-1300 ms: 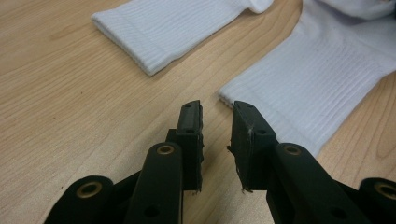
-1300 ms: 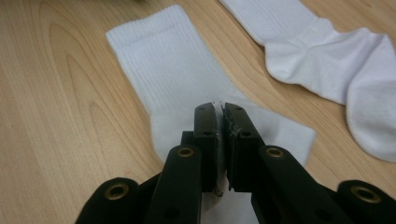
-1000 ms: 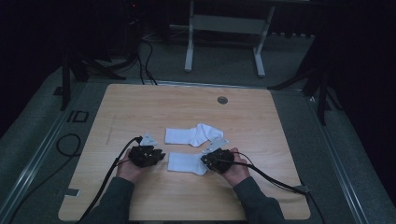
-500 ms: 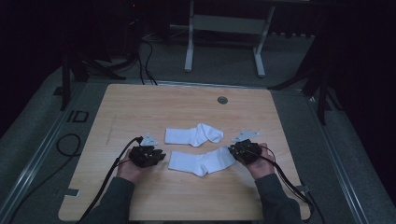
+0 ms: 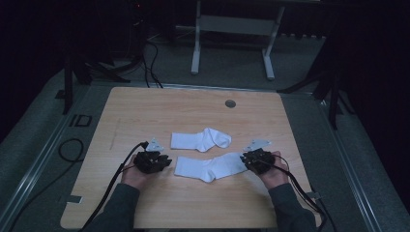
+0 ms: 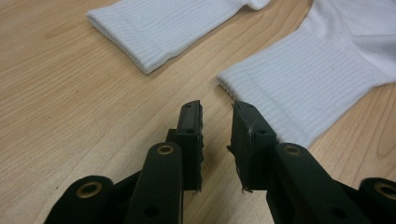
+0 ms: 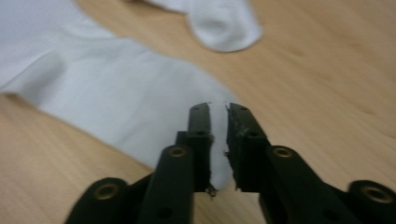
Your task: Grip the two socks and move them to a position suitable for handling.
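— Lying flat on the wooden table (image 5: 145,111) are two white socks; where is the nearer one sitting?

— The near sock (image 5: 208,166) is stretching between the two hands, its ribbed cuff pointing at the left gripper (image 5: 167,162) and its toe end reaching the right gripper (image 5: 244,158). The far sock (image 5: 200,140) is lying just beyond it, roughly parallel, the two close together but apart.

— What is the right gripper doing?

— Its jaws are standing almost together, with a narrow slit between them. In the right gripper view the toe of the near sock (image 7: 116,102) is running down into that slit, and white cloth is showing between the jaws, so they are pinching the toe. They have just been closing a little on the fabric.

— And the left one?

— In the left gripper view its jaws are standing a small gap apart and gripping nothing. The cuff of the near sock (image 6: 308,84) is lying just ahead and to the right of the right-hand jaw; whether that jaw is touching the cuff edge I cannot tell. The far sock's cuff (image 6: 159,28) is lying farther ahead, on bare wood.
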Available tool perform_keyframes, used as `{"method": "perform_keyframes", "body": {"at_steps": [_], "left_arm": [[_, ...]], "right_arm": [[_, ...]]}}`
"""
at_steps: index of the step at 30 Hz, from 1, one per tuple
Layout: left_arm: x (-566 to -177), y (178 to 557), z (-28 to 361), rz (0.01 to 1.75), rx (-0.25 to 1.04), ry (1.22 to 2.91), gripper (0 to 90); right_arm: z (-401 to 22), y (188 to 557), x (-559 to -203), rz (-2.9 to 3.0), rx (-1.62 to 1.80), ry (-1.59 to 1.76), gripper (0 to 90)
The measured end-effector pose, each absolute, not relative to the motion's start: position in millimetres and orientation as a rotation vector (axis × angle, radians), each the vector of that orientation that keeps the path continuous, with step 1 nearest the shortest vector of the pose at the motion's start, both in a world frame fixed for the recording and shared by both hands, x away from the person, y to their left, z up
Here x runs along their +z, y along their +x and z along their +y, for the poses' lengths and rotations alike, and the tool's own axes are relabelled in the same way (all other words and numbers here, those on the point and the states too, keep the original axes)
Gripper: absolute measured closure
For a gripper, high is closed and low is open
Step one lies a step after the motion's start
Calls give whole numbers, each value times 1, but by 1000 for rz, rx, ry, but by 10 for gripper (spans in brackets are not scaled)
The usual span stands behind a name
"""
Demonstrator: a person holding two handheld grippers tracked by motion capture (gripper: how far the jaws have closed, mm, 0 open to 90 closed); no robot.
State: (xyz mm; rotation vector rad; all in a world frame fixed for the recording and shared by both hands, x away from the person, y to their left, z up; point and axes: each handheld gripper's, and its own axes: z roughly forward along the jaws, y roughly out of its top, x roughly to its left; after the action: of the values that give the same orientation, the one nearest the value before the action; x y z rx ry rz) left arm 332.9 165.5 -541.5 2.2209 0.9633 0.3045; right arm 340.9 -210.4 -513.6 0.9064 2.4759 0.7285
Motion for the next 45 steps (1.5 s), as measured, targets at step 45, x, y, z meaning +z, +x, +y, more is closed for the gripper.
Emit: {"method": "perform_keyframes", "body": {"at_steps": [45], "left_arm": [[-542, 333, 168, 975, 313, 2212, 731]], "right_arm": [[-156, 389, -518, 2511, 801, 752, 717]]}}
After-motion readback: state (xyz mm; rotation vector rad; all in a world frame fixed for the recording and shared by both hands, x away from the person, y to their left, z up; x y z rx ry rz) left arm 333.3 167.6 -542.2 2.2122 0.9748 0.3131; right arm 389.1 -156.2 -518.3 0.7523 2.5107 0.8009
